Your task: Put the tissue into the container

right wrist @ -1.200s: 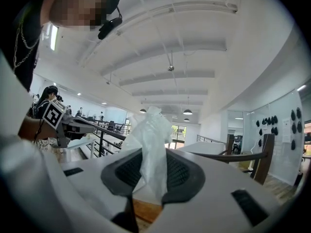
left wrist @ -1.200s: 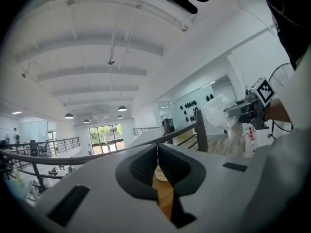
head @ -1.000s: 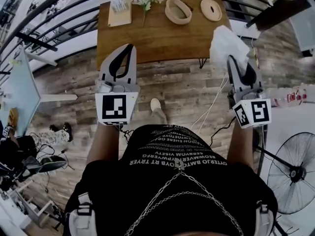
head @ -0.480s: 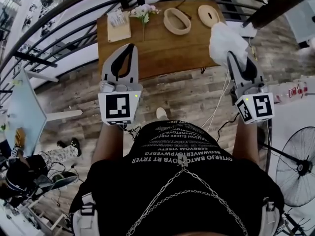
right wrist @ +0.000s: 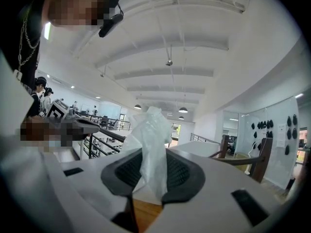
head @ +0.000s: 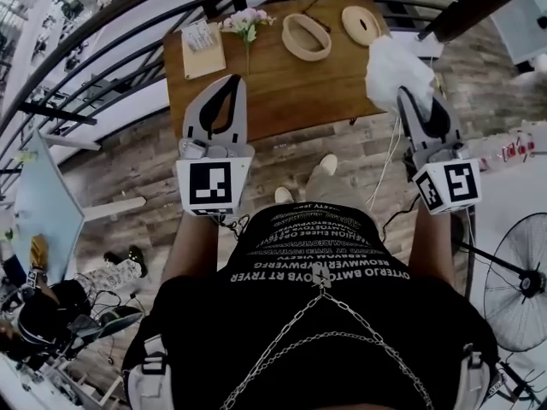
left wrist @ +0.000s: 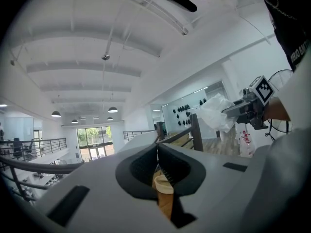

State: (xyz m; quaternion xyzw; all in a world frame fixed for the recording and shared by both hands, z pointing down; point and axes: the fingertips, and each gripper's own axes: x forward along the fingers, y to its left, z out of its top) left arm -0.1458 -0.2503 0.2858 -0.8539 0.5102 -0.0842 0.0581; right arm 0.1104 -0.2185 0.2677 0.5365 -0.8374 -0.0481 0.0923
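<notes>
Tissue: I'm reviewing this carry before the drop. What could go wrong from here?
The right gripper pinches only a strip of the tissue; the rest billows free, so it may slip out. The container is a narrow oval ring across the table; the bulky tissue might drape over its rim.

Black shirt (head: 325, 259), head view: several rows of white capital lettering across the chest, shrinking row by row towards the top. The lowest and largest row seems to end in "RT TRYER"; the other rows are too small and distorted to read with confidence.

White bag (head: 506, 150) on the floor at the right edge: red print, illegible; the same bag (left wrist: 246, 140) in the left gripper view shows red script, also unreadable.

Card (head: 202, 38) on the table (head: 282, 84): dark print, too small to read.
</notes>
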